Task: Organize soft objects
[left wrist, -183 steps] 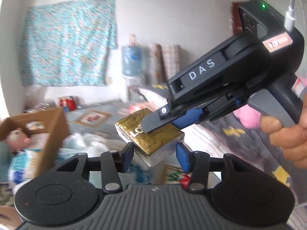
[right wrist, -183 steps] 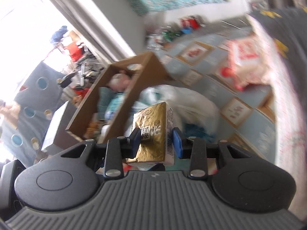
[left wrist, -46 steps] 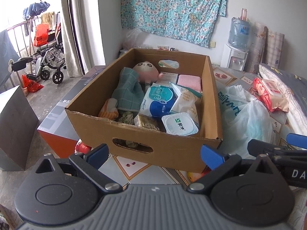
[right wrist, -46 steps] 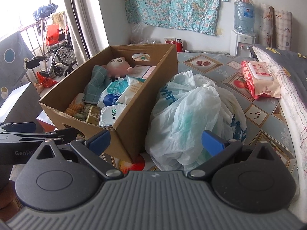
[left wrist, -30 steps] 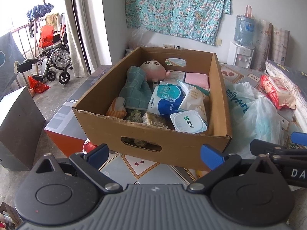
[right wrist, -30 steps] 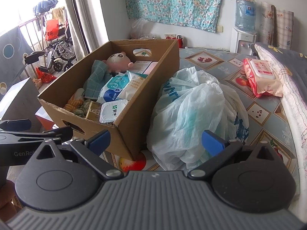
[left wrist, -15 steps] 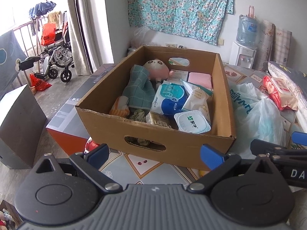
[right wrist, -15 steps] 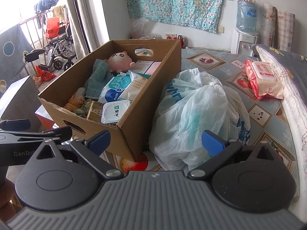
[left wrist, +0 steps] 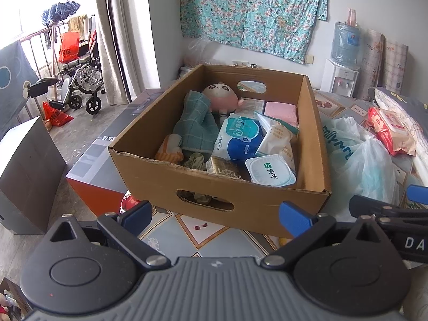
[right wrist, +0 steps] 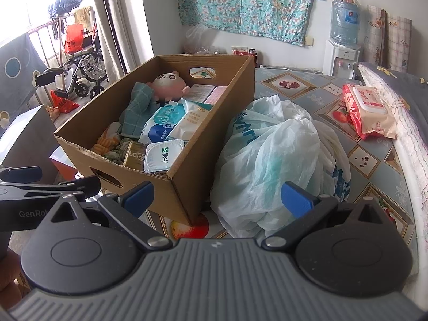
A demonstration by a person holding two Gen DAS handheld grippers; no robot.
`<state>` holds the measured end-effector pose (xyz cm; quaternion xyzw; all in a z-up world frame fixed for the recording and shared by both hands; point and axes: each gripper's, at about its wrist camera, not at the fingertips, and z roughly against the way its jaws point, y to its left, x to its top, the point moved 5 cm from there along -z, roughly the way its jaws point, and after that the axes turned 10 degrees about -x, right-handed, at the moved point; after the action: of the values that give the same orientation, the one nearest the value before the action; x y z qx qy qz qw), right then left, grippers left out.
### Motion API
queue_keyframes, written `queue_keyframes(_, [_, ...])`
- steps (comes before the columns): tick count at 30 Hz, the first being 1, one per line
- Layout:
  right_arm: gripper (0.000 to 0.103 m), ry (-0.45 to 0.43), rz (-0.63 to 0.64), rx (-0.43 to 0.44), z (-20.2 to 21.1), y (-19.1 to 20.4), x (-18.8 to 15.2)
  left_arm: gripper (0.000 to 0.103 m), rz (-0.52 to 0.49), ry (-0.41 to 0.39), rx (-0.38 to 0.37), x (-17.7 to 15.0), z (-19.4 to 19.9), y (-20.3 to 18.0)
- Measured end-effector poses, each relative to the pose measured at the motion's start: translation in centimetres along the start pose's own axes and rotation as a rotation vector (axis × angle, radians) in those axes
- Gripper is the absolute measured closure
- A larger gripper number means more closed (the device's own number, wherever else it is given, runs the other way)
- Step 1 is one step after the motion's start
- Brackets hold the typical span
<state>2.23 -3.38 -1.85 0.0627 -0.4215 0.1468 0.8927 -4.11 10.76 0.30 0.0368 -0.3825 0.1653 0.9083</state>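
Note:
A brown cardboard box [left wrist: 313, 133] stands on the patterned floor mat, also in the right wrist view [right wrist: 230, 101]. It holds a pink panda plush [left wrist: 219, 95], a teal cloth [left wrist: 196, 125], a blue-white wipes pack [left wrist: 239, 139], a gold tissue pack [left wrist: 223, 166], a white round-cornered pack [left wrist: 270, 172] and a pink pack [left wrist: 281, 109]. My left gripper [left wrist: 215, 214] is open and empty, in front of the box's near wall. My right gripper [right wrist: 218, 196] is open and empty, before the box's near right corner.
A bulging white plastic bag [right wrist: 270, 157] lies right of the box. A red-and-cream wipes pack [right wrist: 367, 111] lies farther right beside a mattress edge [right wrist: 409, 139]. A grey-orange flat carton [left wrist: 93, 165] sits left of the box. A wheelchair [left wrist: 77, 88] stands at the balcony door.
Six seconds ago my right gripper was shut on the gold tissue pack; that pack now lies in the box and both grippers are open. Over the last second both drifted slightly back and left.

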Motion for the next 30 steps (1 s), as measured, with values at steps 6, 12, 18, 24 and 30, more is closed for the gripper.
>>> queue_keyframes(6, [0.001, 0.003, 0.000, 0.006, 0.01, 0.07, -0.07, 0.001, 0.002, 0.001, -0.001, -0.06, 0.07, -0.02])
queue_keyframes(12, [0.001, 0.007, -0.003, 0.008, -0.05, -0.03, -0.17, 0.001, 0.003, 0.004, 0.001, -0.16, 0.09, -0.08])
queue_keyframes(18, [0.001, 0.007, -0.002, 0.007, -0.06, -0.04, -0.17, 0.001, 0.004, 0.004, 0.001, -0.15, 0.09, -0.09])
queue_keyframes(24, [0.001, 0.011, -0.005, 0.008, -0.20, -0.36, -0.22, 0.001, 0.003, 0.004, 0.001, -0.14, 0.09, -0.10])
queue_keyframes(30, [0.001, 0.013, -0.006, 0.008, -0.25, -0.44, -0.23, 0.001, 0.003, 0.004, 0.002, -0.12, 0.09, -0.11])
